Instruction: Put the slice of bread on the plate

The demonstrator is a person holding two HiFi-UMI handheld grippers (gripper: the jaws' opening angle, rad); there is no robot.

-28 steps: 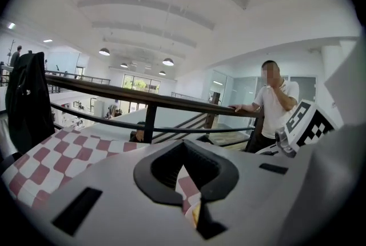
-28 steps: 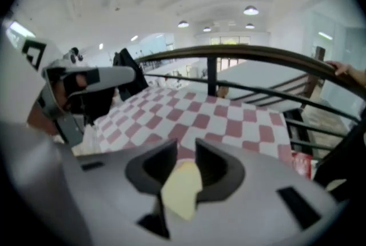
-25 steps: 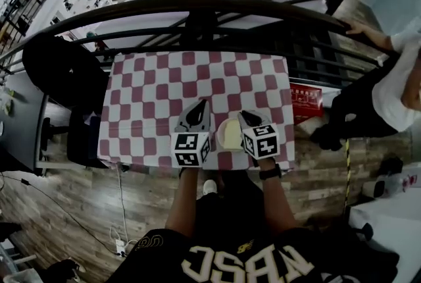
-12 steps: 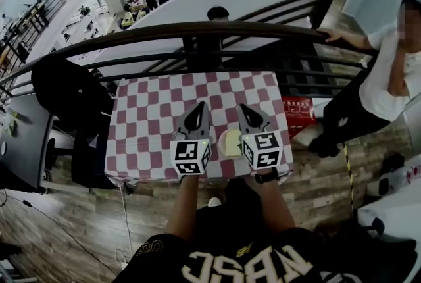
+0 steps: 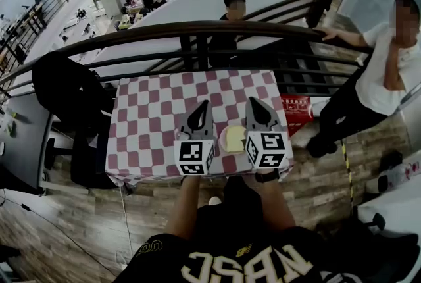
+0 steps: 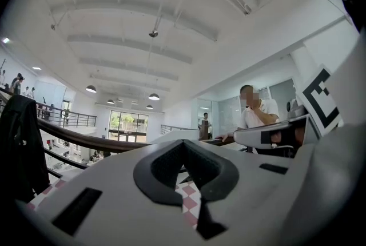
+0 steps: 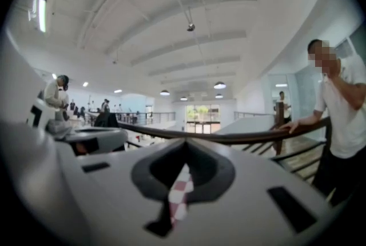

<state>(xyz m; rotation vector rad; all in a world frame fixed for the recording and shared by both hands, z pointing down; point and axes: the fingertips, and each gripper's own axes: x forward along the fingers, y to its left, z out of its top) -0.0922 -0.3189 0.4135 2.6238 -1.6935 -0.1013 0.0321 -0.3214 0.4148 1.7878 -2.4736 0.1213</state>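
A pale yellowish patch (image 5: 231, 139) lies on the red-and-white checked table (image 5: 151, 117) near its front edge. It looks like the slice of bread on a light plate, but it is too small to tell the two apart. My left gripper (image 5: 200, 106) hangs just left of it and my right gripper (image 5: 253, 102) just right of it, both held level above the cloth. In the left gripper view the left gripper (image 6: 183, 143) has its jaws together with nothing between them. The right gripper (image 7: 184, 142) is likewise shut and empty.
A black railing (image 5: 197, 30) runs along the table's far side. A dark jacket on a chair (image 5: 66, 87) stands at the left and a red box (image 5: 297, 108) at the right. One person leans on the rail at right (image 5: 381, 71); another stands beyond it (image 5: 230, 18).
Both grippers have risen off the table and levelled out. The head view has tilted up, so more of the hall shows. The pale patch has stayed where it was.
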